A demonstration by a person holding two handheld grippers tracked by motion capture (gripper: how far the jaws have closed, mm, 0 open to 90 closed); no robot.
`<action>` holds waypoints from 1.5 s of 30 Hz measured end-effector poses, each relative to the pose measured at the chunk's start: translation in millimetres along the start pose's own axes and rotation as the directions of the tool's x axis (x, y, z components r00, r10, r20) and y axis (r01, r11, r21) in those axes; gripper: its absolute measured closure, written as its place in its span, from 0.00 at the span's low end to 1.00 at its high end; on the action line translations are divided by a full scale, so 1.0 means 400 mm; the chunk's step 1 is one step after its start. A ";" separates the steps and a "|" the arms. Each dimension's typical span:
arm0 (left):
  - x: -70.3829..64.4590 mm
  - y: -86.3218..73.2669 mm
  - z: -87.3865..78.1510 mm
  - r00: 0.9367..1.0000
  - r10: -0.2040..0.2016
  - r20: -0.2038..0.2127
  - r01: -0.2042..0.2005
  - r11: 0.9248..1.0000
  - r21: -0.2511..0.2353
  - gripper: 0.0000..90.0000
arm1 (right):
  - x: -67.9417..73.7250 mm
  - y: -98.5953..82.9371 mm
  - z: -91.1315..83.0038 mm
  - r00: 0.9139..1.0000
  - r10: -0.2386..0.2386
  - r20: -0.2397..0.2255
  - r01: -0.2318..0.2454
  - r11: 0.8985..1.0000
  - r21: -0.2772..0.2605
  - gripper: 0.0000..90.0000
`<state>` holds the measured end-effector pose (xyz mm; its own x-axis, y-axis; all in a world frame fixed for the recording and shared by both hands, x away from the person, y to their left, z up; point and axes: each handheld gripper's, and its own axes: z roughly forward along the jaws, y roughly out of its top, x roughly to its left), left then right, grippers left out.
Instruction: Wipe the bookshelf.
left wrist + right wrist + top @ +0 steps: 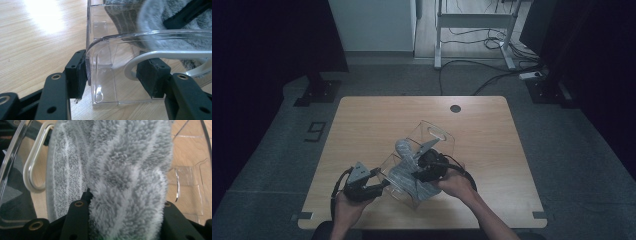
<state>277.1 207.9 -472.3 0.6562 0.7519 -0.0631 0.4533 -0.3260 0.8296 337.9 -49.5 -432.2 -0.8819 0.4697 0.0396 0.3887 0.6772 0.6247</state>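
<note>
On the wooden table (362, 125), the grey towel (404, 160) runs diagonally inside the clear box (432, 135).

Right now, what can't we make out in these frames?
- Right gripper view: the grey fluffy towel covers the jaw tips, hiding the grip depth.
- High view: the clear plastic bin is dim and small; its contents blur together.
- Left gripper view: the bin's far end is cut off by the top edge.

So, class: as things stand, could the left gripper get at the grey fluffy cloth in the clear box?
Probably not yet. The left gripper is clamped on the clear box wall, which stands between it and the grey fluffy cloth; the right gripper already grips that cloth.
</note>
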 end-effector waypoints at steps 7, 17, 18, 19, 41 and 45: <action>0.000 0.000 0.000 1.000 -0.001 0.001 0.001 1.000 -0.001 0.47 | -0.001 -0.037 0.002 1.000 0.015 -0.003 -0.015 1.000 0.006 0.67; 0.000 0.000 0.000 1.000 -0.002 0.002 0.002 1.000 0.000 0.47 | 0.003 -0.077 0.012 1.000 0.025 0.002 -0.025 1.000 0.004 0.68; 0.000 0.000 0.000 1.000 -0.001 0.002 0.001 1.000 0.000 0.47 | 0.003 -0.081 0.013 1.000 0.027 0.002 -0.027 1.000 0.001 0.68; 0.000 0.000 0.000 1.000 -0.001 0.002 0.001 1.000 0.000 0.47 | 0.002 -0.083 0.014 1.000 0.029 0.001 -0.029 1.000 0.000 0.68; 0.004 0.004 0.006 1.000 -0.004 -0.006 0.004 1.000 -0.001 0.47 | -0.009 -0.136 0.065 0.999 0.043 0.008 -0.044 0.999 0.020 0.68; 0.005 0.006 0.008 1.000 -0.005 -0.007 0.005 1.000 0.000 0.47 | -0.016 -0.141 0.077 0.999 0.036 0.009 -0.037 0.999 0.034 0.68</action>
<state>281.5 206.9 -472.3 0.6496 0.7577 -0.0628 0.4562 -0.3224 0.8295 329.7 -73.1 -491.9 -0.8647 0.4993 0.0550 0.4295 0.6782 0.5963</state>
